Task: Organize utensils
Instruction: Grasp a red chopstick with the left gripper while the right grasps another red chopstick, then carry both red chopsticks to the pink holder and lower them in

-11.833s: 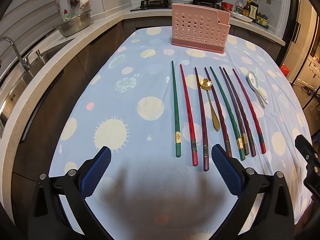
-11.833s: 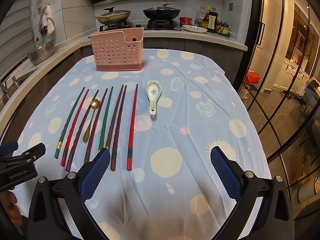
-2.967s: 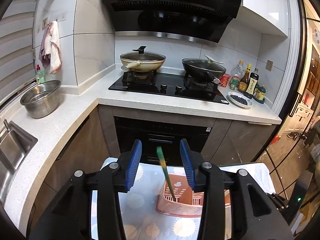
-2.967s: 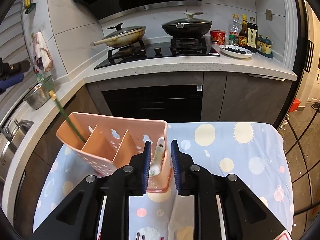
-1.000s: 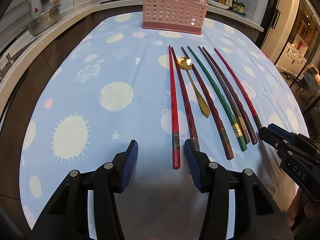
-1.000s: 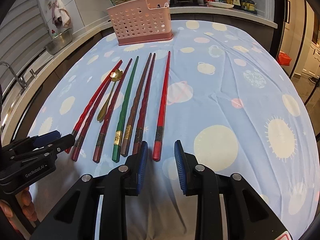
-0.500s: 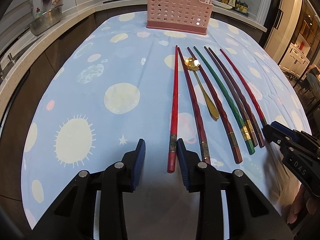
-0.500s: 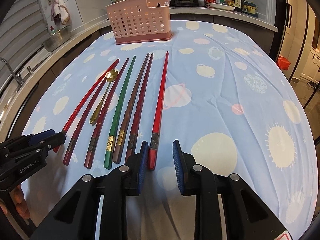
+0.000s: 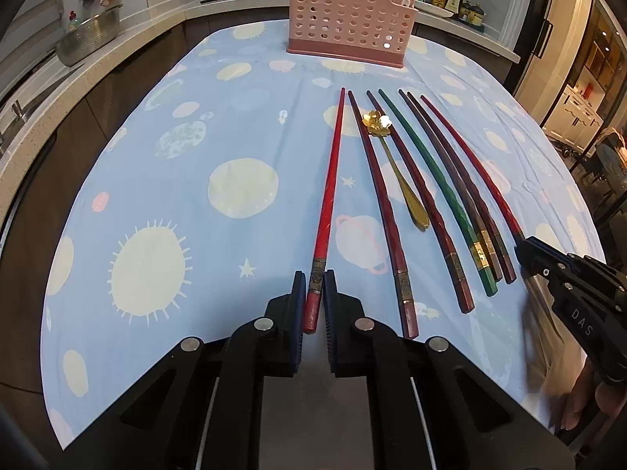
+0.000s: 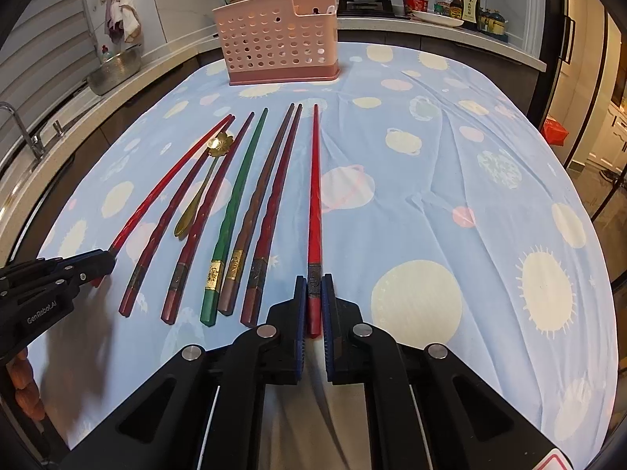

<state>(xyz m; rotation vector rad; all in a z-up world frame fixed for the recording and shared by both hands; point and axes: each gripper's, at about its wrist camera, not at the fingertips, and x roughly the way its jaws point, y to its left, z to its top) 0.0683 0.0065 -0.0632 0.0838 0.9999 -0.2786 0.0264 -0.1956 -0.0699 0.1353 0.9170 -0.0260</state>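
At six o'clock on the tablecloth (image 9: 164, 164), my left gripper (image 9: 313, 293) is closing on the leftmost red chopstick (image 9: 327, 196), pads pinching it. My right gripper (image 10: 313, 293) is clamped on the rightmost red chopstick (image 10: 314, 196); the pink holder (image 10: 278, 39) stands at twelve o'clock.

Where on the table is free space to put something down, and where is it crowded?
Free: the cloth left of the left red chopstick, and the cloth right of the right red chopstick, up to the table edges. A bare strip lies before the basket. Crowded: the row of chopsticks around the gold spoon.
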